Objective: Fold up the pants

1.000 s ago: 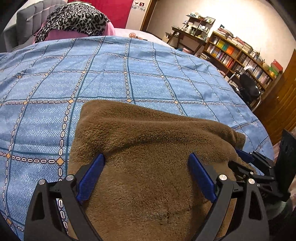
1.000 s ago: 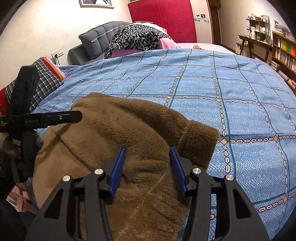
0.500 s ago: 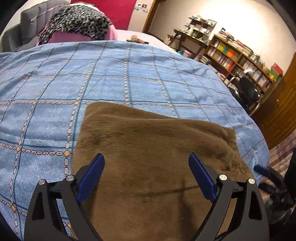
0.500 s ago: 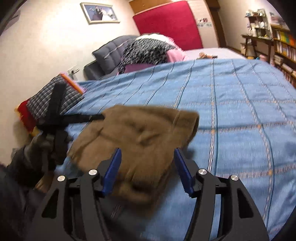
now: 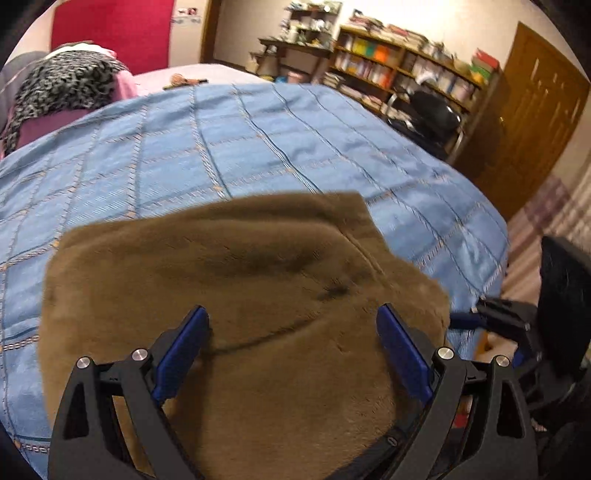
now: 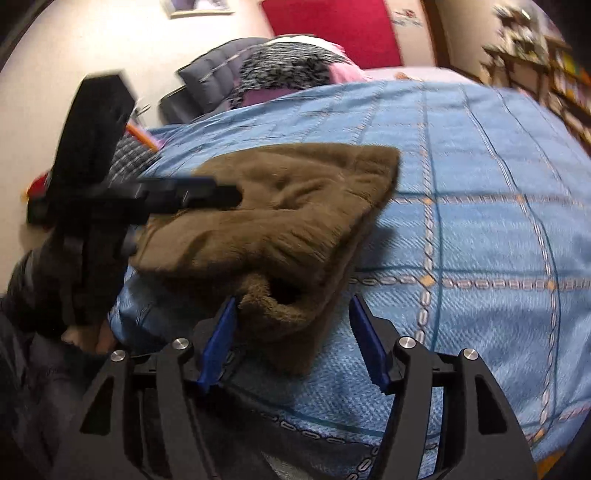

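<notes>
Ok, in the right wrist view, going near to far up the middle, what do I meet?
Right gripper, open → brown pants, folded → blue bedspread → leopard-print blanket → red panel on the wall.

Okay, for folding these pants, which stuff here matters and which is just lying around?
For the job:
brown pants
left gripper, open
right gripper, open
blue bedspread, the folding surface

Just lying about:
leopard-print blanket
plaid pillow
bookshelf
office chair
</notes>
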A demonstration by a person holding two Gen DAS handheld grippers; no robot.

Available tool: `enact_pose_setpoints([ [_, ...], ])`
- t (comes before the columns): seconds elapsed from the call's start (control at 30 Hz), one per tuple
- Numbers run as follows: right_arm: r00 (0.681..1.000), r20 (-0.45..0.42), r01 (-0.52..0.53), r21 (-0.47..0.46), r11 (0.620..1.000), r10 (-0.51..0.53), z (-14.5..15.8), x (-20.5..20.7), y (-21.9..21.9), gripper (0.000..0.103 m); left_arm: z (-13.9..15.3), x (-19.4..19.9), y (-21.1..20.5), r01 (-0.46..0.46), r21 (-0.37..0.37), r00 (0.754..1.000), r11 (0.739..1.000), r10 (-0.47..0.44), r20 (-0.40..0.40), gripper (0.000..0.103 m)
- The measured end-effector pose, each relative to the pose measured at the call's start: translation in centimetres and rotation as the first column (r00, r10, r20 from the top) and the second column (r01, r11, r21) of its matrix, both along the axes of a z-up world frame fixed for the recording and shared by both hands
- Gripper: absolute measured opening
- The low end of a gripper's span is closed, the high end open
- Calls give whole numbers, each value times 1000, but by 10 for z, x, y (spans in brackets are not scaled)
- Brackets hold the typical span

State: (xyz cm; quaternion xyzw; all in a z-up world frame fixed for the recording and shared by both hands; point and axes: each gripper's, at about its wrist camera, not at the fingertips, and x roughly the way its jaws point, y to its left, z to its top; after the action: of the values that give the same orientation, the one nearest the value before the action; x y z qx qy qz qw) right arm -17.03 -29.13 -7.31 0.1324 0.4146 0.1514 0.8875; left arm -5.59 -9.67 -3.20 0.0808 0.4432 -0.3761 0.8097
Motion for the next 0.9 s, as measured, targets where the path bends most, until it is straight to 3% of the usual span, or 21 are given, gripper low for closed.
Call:
enact_pose_setpoints([
  [0.13,991,-89,107,104,989,-98,-17,6,-22,63,-11,-12,-8,46,28,999,999,-46,0,91],
  [0.4,973,-193,175,240,955,-129,-39,14,-40,67,-25,-31,-11,109,73,993,991,-113,44,92],
  [0.53,977,-167,174,235,956,-136,-23,8,-44,67,-27,-33,-7,115,67,992,991,-119,47,92],
  [0.7,977,-45,213,197,957,-209,15,-1,-55,67,-29,-35,-6,114,67,991,991,-119,67,92],
  [0.8,984,29,163,224,961,-174,36,6,-42,67,-29,-36,-6,104,64,991,992,-109,72,93],
  [0.9,992,34,109,203,973,-118,39,18,-20,67,-28,-37,-6,98,63,992,993,-102,78,92],
])
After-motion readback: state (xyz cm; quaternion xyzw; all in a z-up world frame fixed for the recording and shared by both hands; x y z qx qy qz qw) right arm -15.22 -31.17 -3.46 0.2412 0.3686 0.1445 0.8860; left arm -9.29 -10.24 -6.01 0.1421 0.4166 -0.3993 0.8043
